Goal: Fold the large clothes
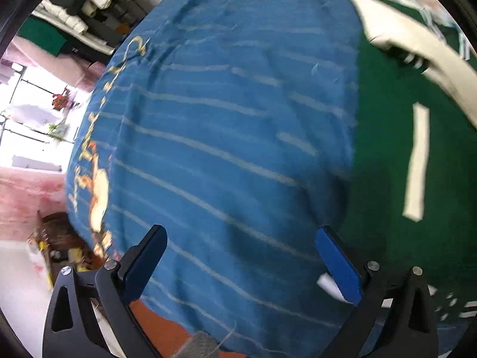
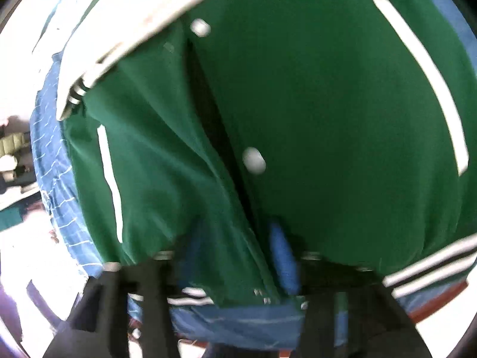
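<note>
A green varsity jacket (image 2: 328, 113) with white sleeves, white pocket stripes and white snaps lies on a blue striped cloth (image 1: 226, 125). In the left wrist view its green body (image 1: 384, 149) is at the right and a cream sleeve (image 1: 417, 47) crosses the top right. My left gripper (image 1: 241, 247) is open and empty above the blue cloth, left of the jacket. My right gripper (image 2: 238, 256) is at the jacket's striped hem (image 2: 429, 265); green cloth covers its fingers, one blue pad (image 2: 283, 262) shows, and the frame is blurred.
The blue cloth covers a table with an orange-red edge (image 1: 161, 325). Stacked bedding and clothes (image 1: 89, 9) are on shelves at the far left. A window (image 1: 32, 113) and floor clutter (image 1: 59, 247) lie beyond the table's left side.
</note>
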A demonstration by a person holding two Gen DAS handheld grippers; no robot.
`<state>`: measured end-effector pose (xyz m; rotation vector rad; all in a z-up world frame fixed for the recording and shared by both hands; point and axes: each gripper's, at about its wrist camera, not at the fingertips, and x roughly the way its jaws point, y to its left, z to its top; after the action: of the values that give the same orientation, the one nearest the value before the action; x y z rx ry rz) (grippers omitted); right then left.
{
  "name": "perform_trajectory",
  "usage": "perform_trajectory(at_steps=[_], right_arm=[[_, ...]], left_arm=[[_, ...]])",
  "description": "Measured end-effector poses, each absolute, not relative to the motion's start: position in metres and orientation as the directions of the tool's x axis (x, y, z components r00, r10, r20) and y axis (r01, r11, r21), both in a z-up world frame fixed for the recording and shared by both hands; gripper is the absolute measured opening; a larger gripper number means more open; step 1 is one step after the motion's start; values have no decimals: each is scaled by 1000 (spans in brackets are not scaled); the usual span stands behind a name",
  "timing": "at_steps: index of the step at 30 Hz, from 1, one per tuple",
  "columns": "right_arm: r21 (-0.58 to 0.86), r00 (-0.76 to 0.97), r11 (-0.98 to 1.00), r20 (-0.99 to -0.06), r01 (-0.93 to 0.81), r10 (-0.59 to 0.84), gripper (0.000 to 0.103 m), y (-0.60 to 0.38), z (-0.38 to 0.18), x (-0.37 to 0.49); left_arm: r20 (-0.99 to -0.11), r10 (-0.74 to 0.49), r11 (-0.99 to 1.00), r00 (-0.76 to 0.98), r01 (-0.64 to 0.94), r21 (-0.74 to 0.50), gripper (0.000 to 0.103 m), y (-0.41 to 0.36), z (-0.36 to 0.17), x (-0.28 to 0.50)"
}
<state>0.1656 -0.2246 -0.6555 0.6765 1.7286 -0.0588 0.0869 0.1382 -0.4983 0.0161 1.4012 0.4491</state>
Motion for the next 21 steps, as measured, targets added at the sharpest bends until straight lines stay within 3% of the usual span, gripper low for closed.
perform_trajectory(at_steps=[1,2,5,8,14,19,21], right_arm=[[312,-131,821,-899,478,418,46,-224,-663,159],[316,-148,809,-887,495,437,7,-227,-671,146],[316,-194,775,-853,547,484,7,-224,-687,127],[253,-238,817,-875,519,422,8,-218,-689,128],[306,-224,839,-871,449,437,29,-208,-655,133],[273,-173,828,-900,490,399,30,-235,-619,123],[231,-137,841,-932,490,336,38,-260,-608,115]], left_arm=[[-948,295,928,118,-274,254,103,133,-499,92],[-948,294,931,126,-261,254,103,128,-500,95],[-951,280,943,129,-222,247,103,117,-507,103],[-952,282,949,121,-178,258,103,108,-521,105],[-942,315,948,114,-89,306,103,96,-557,106],[-934,337,941,114,-14,338,103,84,-592,120],[-932,348,937,102,-13,349,103,82,-595,126]])
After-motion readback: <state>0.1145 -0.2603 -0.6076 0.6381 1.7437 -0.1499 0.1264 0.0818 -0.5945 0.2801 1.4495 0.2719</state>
